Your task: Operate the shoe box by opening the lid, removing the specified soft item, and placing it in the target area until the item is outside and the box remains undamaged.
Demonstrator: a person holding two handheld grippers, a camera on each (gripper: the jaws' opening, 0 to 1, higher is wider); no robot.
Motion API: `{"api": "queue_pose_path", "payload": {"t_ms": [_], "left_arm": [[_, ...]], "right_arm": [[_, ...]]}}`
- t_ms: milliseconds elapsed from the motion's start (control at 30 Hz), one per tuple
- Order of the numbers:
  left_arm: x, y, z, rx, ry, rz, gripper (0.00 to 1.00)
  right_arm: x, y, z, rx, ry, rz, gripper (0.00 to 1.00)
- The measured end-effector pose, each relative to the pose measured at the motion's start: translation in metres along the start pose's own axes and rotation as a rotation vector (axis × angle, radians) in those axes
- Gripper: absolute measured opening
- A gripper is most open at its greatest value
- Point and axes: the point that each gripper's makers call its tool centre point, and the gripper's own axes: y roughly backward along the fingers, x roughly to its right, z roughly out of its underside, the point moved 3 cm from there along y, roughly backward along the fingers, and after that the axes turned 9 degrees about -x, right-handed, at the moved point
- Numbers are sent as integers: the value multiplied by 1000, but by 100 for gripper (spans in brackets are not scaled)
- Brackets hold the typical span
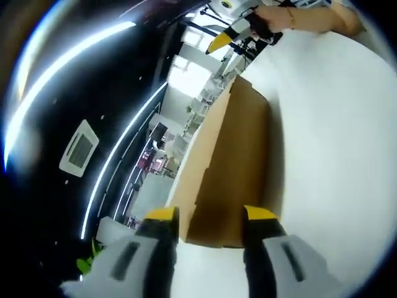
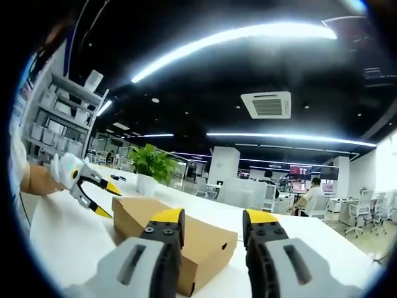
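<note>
On the white desk point(image 1: 329, 155) in your left gripper view, the brown cardboard shoe box point(image 1: 232, 167) lies with its lid shut, so you cannot tell what is inside. Your left claw point(image 1: 211, 216) stands wide, holding nothing, its yellow-tipped jaws either side of the box's near end; whether they touch the cardboard is unclear. Beyond the far end of the box, your right claw point(image 1: 218, 42) comes in at the top of the view with a hand point(image 1: 282, 17) behind it, apart from the box. To the right of the box the desk runs bare and white; on the box's other side the desk edge is close.

Across in your right gripper view, the same box point(image 2: 170, 239) sits closed on the desk point(image 2: 68, 242), one corner toward you. Your right claw point(image 2: 213, 218) is spread wide and empty, just above the box's near part. Past the box's far end, your left claw point(image 2: 104, 200) is parted, near that end. A potted plant point(image 2: 152, 164) stands behind the box. Bare desk shows left of the box.
</note>
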Motion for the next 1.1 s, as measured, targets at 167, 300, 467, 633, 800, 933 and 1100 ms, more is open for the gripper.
{"api": "queue_pose_path", "payload": {"t_ms": [167, 300, 467, 633, 800, 933, 1100], "left_arm": [[0, 0, 0, 2, -9, -4, 37], [1, 1, 0, 3, -22, -9, 35], [6, 0, 2, -5, -31, -2, 34], [5, 1, 1, -6, -46, -17, 31], [6, 2, 1, -5, -56, -24, 30], [6, 2, 1, -5, -61, -28, 30], [7, 3, 1, -3, -62, -31, 30]], "right_arm": [[-1, 0, 1, -1, 2, -3, 38], [-2, 1, 1, -1, 3, -4, 38], [-3, 2, 1, 0, 3, -6, 38], [-6, 3, 3, -2, 4, -11, 38], [-9, 3, 3, -4, 6, -24, 38], [-14, 1, 5, -13, 14, -52, 38], [-41, -8, 16, -90, 185, -147, 38]]}}
